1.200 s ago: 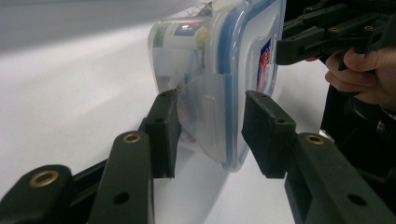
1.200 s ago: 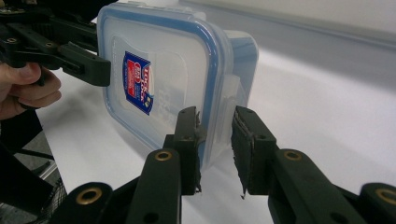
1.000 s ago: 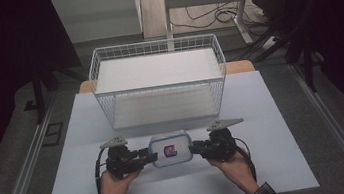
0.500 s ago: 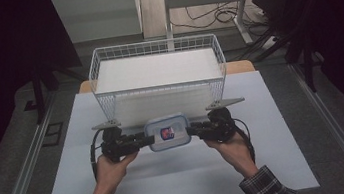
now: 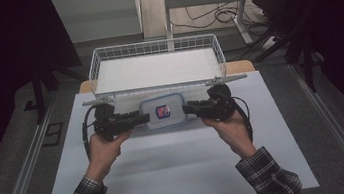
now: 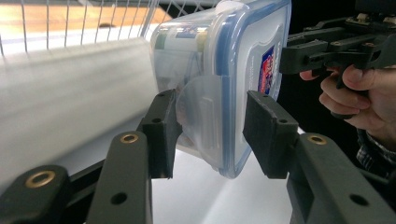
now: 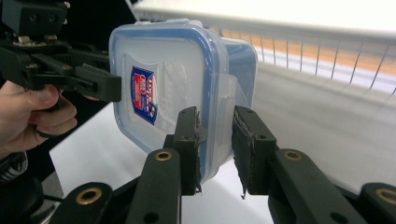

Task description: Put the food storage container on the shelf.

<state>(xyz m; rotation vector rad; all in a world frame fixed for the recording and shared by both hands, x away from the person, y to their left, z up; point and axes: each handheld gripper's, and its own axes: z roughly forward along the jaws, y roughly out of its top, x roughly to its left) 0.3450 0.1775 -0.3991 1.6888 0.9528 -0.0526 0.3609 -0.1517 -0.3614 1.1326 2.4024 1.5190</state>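
Dark room, grey floor [image 5: 27, 161], cables [image 5: 209, 14] by a metal table leg [image 5: 167, 14].

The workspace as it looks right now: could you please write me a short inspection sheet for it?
Surface: white table sheet, bare at the front.
Job's things: clear food container with blue-rimmed lid and a sticker, held off the sheet before the white wire basket.
Clutter: nothing seen.
Grippers: left gripper spans the container's side clip; right gripper pinches the opposite edge.
Cables: a black cable loops from the left gripper; more lie on the floor behind.
Surroundings: dark room, metal table rails, desk legs beyond.
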